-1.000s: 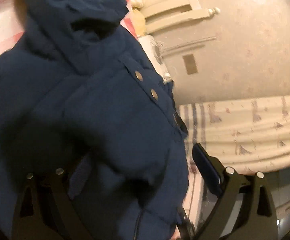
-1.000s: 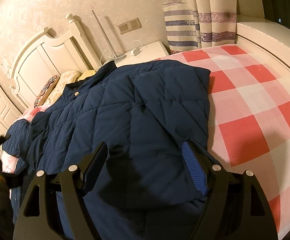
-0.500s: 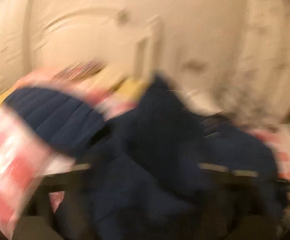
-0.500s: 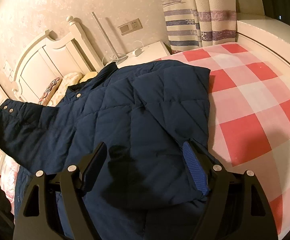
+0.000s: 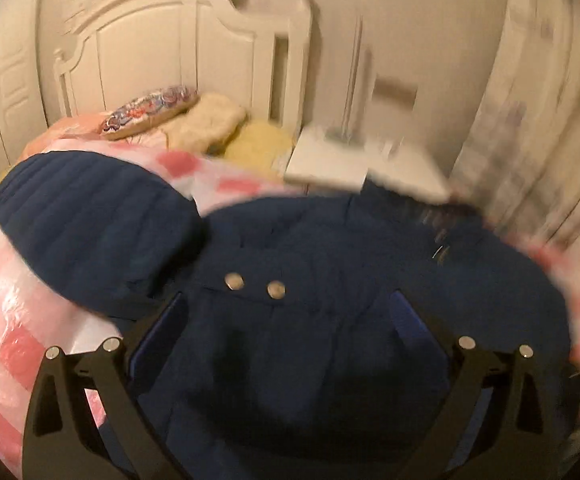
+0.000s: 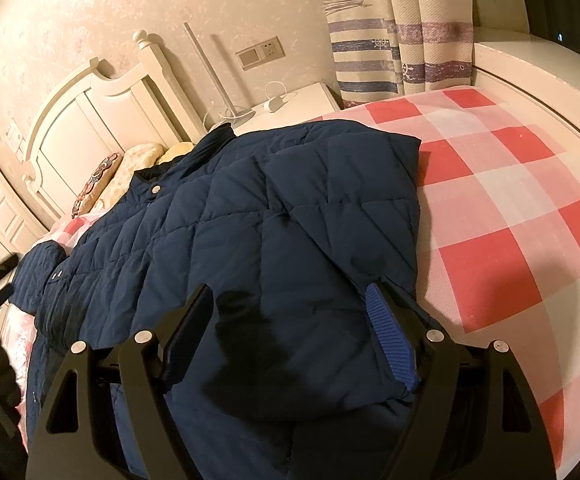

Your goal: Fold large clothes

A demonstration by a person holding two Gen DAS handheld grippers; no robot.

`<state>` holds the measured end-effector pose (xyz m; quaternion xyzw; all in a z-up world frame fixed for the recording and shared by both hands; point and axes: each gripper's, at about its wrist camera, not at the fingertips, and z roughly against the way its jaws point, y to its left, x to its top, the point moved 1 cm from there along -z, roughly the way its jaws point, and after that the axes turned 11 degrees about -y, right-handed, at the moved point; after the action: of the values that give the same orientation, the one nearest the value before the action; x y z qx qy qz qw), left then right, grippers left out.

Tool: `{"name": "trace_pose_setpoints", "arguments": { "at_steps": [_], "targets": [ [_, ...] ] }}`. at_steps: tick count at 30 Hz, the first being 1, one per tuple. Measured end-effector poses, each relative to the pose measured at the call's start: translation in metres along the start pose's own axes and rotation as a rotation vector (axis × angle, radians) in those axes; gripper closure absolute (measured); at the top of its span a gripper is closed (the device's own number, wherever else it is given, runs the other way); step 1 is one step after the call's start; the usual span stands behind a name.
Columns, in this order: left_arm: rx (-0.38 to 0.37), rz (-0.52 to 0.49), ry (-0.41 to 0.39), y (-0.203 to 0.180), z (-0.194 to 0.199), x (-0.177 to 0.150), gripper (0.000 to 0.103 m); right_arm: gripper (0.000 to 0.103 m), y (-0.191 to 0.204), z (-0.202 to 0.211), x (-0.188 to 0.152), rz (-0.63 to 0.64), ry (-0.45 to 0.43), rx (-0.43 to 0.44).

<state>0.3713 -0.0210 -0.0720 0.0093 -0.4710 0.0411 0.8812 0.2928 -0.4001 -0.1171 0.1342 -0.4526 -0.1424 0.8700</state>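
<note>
1. Now the navy jacket [image 6: 274, 216] is lying spread on the checked bed [image 6: 510, 208].
2. The left tool [image 5: 286, 320] is gaping, released, above the cuff.
3. The right tool [image 6: 290, 320] is straddling the hem; its grip is unclear.
4. Puffy padding is likely springing folds open.

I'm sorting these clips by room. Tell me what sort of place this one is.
Almost certainly a bedroom in a home: a bed with a red-and-white checked cover, a white carved headboard, pillows beside it, and a striped curtain. A navy quilted jacket lies on the bed.
</note>
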Motion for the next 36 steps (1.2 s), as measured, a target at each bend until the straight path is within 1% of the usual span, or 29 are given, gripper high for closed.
{"name": "trace_pose_setpoints", "arguments": {
  "at_steps": [1,2,3,5,6,7,8,9,10,11,12,14,15,17,18,21,23,24,25,26,27,28,29,30,31,32,33,34,36],
  "targets": [
    [0.010,-0.021,0.041,-0.004,-0.015,-0.008,0.003,0.028,0.000,0.000,0.000,-0.001,0.000,0.001],
    [0.025,-0.055,0.122,-0.007,-0.039,-0.023,0.003,0.028,0.000,0.000,0.000,-0.001,0.000,0.001],
    [0.031,-0.076,0.135,-0.009,-0.047,-0.031,0.002,0.028,0.000,0.000,0.000,-0.001,-0.001,0.002],
    [0.033,-0.100,0.122,-0.011,-0.040,-0.032,0.002,0.028,0.000,0.002,0.000,-0.005,-0.010,0.005],
    [0.034,-0.118,0.123,-0.014,-0.042,-0.033,0.002,0.028,-0.003,0.008,0.001,-0.017,-0.041,0.006],
    [0.032,-0.115,0.122,-0.014,-0.044,-0.034,0.002,0.028,-0.007,0.014,0.002,-0.036,-0.076,0.004],
    [0.030,-0.110,0.119,-0.012,-0.045,-0.034,0.002,0.028,-0.013,0.024,0.003,-0.069,-0.134,-0.004],
    [0.031,-0.111,0.119,-0.013,-0.048,-0.034,0.002,0.028,-0.022,0.040,0.006,-0.117,-0.224,-0.022],
    [0.031,-0.112,0.118,-0.013,-0.045,-0.034,0.002,0.028,-0.026,0.049,0.007,-0.140,-0.271,-0.032],
    [0.032,-0.111,0.117,-0.013,-0.043,-0.034,0.002,0.028,-0.029,0.056,0.010,-0.156,-0.300,-0.039],
    [0.030,-0.110,0.117,-0.013,-0.042,-0.035,0.002,0.028,-0.028,0.058,0.013,-0.158,-0.299,-0.035],
    [0.026,-0.104,0.117,-0.007,-0.037,-0.037,0.002,0.028,-0.015,0.049,0.025,-0.097,-0.226,-0.019],
    [0.026,-0.103,0.117,-0.007,-0.038,-0.036,0.002,0.028,0.001,0.037,0.034,-0.010,-0.165,-0.047],
    [0.027,-0.104,0.118,-0.007,-0.043,-0.035,0.002,0.028,0.026,0.016,0.046,0.135,-0.089,-0.096],
    [0.026,-0.102,0.118,-0.007,-0.043,-0.035,0.002,0.028,0.036,0.002,0.052,0.185,-0.058,-0.099],
    [0.026,-0.102,0.117,-0.006,-0.041,-0.035,0.002,0.028,0.049,-0.033,0.055,0.225,0.001,-0.114],
    [0.022,-0.098,0.116,-0.006,-0.041,-0.035,0.002,0.028,0.045,-0.066,0.050,0.247,0.069,-0.185],
    [0.019,-0.095,0.115,-0.006,-0.041,-0.034,0.002,0.024,0.039,-0.080,0.044,0.272,0.106,-0.227],
    [0.016,-0.092,0.113,-0.005,-0.041,-0.034,0.002,0.022,0.033,-0.089,0.037,0.264,0.136,-0.221],
    [0.015,-0.092,0.113,-0.004,-0.039,-0.034,0.002,0.022,0.032,-0.088,0.039,0.250,0.129,-0.216],
    [0.016,-0.093,0.115,-0.004,-0.039,-0.034,0.002,0.022,0.032,-0.087,0.041,0.245,0.146,-0.232],
    [0.016,-0.093,0.114,-0.004,-0.040,-0.034,0.002,0.022,0.033,-0.078,0.044,0.229,0.150,-0.269],
    [0.015,-0.091,0.114,-0.003,-0.040,-0.033,0.002,0.022,0.035,-0.070,0.045,0.215,0.125,-0.284],
    [0.015,-0.091,0.115,-0.004,-0.041,-0.033,0.002,0.022,0.041,-0.056,0.047,0.202,0.074,-0.278],
    [0.016,-0.093,0.115,-0.004,-0.041,-0.033,0.002,0.021,0.048,-0.042,0.045,0.200,0.033,-0.244],
    [0.016,-0.094,0.114,-0.004,-0.041,-0.034,0.002,0.018,0.055,-0.033,0.041,0.210,0.020,-0.209],
    [0.016,-0.094,0.114,-0.004,-0.041,-0.034,0.002,0.017,0.062,-0.028,0.034,0.230,0.023,-0.185],
    [0.015,-0.092,0.114,-0.004,-0.041,-0.033,0.002,0.016,0.071,-0.025,0.022,0.270,0.038,-0.158],
    [0.015,-0.092,0.114,-0.004,-0.041,-0.034,0.002,0.013,0.082,-0.034,0.001,0.353,0.096,-0.148]
  ]
}}
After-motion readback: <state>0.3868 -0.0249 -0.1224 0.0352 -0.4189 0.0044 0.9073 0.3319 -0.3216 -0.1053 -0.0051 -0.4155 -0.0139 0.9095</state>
